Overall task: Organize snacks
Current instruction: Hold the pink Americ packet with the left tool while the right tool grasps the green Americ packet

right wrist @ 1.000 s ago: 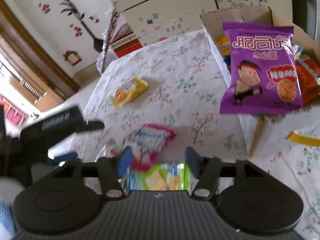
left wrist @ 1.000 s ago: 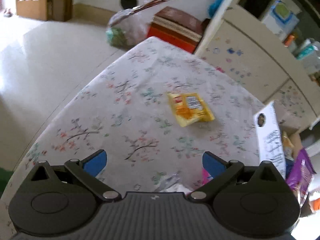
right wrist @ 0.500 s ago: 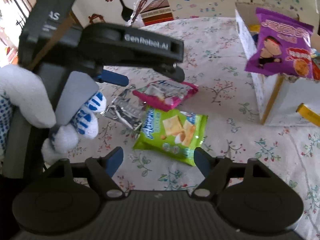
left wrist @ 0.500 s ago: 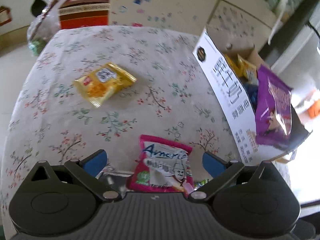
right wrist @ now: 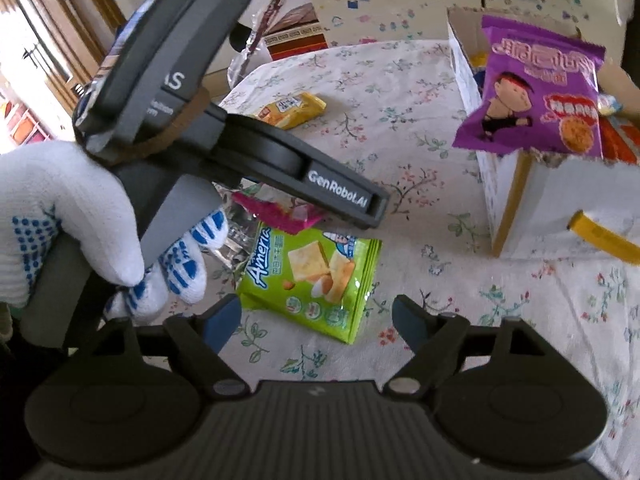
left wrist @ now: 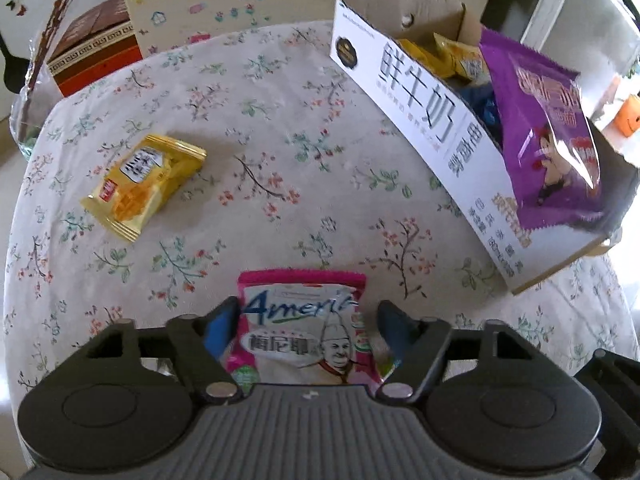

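Note:
A pink "Ameria" snack packet lies flat on the flowered tablecloth between the fingers of my left gripper. Its jaws are closing: the left pad touches the packet's edge, while a small gap shows at the right pad. My right gripper hovers low over a green cracker packet, which lies just ahead of its tips; its jaws are opening and nothing is gripped. A yellow packet lies alone at the far left. The cardboard box on the right holds several snacks, with a purple bag at its near end.
A gloved hand holds the left tool, which crosses the left half of the right wrist view. A crumpled silver wrapper lies beside the pink packet. A red-brown box and a painted cabinet stand beyond the table's far edge.
My left gripper swung right and dropped over the pink packet, and its jaws narrowed around it. The right gripper's jaws widened, and the green packet now lies ahead of its tips.

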{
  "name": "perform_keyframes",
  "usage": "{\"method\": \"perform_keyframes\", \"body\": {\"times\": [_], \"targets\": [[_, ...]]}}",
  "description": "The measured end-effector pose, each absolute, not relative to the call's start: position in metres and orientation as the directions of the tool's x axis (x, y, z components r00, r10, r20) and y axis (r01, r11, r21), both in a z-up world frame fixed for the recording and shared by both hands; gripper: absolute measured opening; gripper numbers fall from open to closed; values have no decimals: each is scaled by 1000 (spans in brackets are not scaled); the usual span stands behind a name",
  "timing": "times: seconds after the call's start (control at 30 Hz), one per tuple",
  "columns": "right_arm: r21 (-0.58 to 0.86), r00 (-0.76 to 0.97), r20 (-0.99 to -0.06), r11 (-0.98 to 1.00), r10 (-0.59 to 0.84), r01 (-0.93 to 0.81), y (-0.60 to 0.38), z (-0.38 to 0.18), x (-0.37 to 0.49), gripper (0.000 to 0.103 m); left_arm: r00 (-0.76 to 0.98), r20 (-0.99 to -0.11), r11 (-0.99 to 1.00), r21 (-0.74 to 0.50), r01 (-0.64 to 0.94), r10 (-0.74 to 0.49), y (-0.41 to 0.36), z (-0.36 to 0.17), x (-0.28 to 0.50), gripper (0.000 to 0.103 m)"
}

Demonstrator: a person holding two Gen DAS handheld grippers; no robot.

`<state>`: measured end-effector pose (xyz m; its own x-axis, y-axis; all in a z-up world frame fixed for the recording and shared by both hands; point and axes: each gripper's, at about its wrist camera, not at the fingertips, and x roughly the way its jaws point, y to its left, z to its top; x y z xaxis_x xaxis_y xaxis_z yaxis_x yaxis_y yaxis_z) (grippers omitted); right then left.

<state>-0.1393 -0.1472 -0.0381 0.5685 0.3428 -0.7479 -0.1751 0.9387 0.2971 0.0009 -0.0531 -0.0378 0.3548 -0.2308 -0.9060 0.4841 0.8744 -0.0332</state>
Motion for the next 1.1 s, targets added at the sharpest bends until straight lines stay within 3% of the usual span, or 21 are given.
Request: {"method": "perform_keyframes", "body": {"times": [0.1, 0.5, 0.77, 0.93, 1.1], "targets": [[271, 564, -743, 932, 361, -241, -142, -41, -135, 91, 378, -892, 894, -63, 443, -250, -45, -29, 7, 64], [7, 483, -754, 740, 445, -672, -110, -45, -124, 91, 477, -814, 905, -132, 404, -331, -27, 11, 8, 64], [-79, 478, -764, 672, 434, -737, -98, -56, -105, 91, 492, -787, 901, -179, 395, -372, -28, 21, 7, 64], [-23, 454, -770, 692, 448, -722, -98, -67, -98, 92, 505, -780, 905, -178, 386, -369, -27, 22, 7, 64], [2, 467, -768, 731, 437, -682, -103, -62, -93, 75, 522, -768, 910, -189, 369, -371, -23, 26, 8, 64]]}}
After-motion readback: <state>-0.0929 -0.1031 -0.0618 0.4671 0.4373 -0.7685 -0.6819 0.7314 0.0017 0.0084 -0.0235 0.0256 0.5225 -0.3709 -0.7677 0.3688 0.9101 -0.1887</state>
